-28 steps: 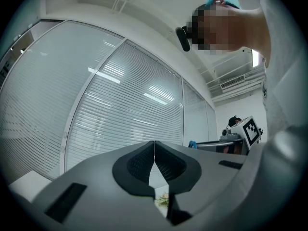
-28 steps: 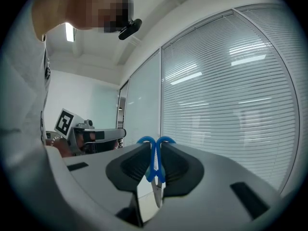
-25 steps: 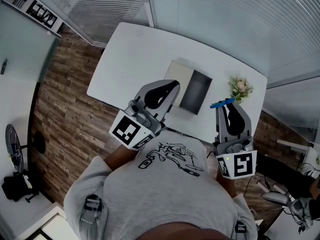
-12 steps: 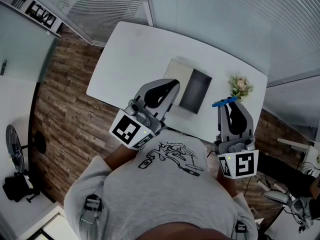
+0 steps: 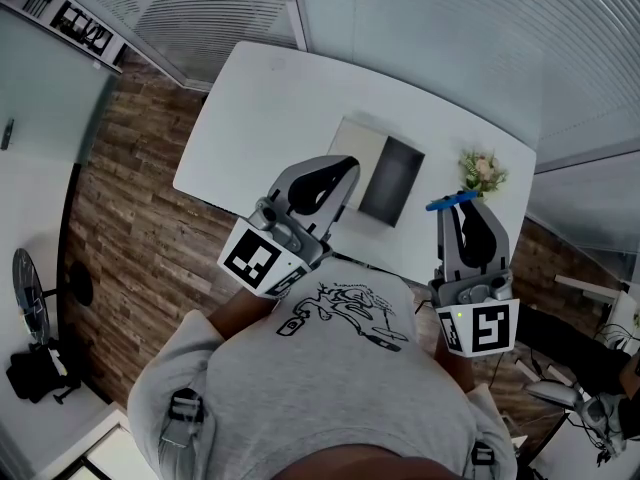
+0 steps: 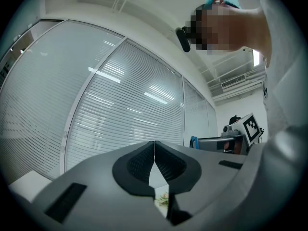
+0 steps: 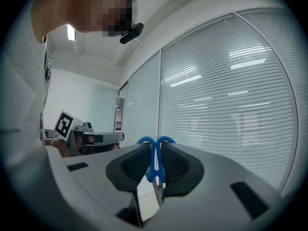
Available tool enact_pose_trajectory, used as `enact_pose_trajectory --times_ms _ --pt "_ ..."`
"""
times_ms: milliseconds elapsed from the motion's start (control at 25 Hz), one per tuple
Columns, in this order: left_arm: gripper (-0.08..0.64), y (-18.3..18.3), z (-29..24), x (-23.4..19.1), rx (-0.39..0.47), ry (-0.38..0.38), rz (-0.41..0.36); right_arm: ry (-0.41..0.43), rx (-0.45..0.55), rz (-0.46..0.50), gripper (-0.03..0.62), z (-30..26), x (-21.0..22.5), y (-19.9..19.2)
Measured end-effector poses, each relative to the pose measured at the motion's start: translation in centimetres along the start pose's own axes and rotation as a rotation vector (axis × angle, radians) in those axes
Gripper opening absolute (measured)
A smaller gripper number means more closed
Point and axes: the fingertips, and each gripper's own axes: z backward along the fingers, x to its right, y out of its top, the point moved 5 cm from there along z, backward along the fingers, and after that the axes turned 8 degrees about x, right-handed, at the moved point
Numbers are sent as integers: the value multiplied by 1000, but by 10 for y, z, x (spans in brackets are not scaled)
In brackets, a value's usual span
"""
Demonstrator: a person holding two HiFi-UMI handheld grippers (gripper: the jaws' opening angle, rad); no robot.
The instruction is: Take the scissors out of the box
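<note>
The blue-handled scissors point(image 5: 451, 202) are clamped in my right gripper point(image 5: 461, 208), raised near the table's right front edge; in the right gripper view the blue handle loops point(image 7: 155, 154) stick up between the shut jaws of my right gripper point(image 7: 155, 163). The open box point(image 5: 392, 181) lies mid-table with its pale lid point(image 5: 358, 151) beside it on the left. My left gripper point(image 5: 340, 172) is shut and empty, hovering over the lid's near edge; in the left gripper view the pads of the left gripper point(image 6: 154, 160) meet with nothing between them.
A small bunch of flowers point(image 5: 481, 174) stands on the white table point(image 5: 270, 108) just right of the box. Wooden floor lies to the left, and slatted blinds run behind the table. The person's torso fills the lower head view.
My right gripper with the scissors has drifted slightly right and up, away from the box. The left gripper has stayed put.
</note>
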Motion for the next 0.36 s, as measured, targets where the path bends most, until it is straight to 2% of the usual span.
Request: enact_pose_trajectory --times_ms 360 --pt "21 1 0 0 2 2 0 5 1 5 74 0 -1 2"
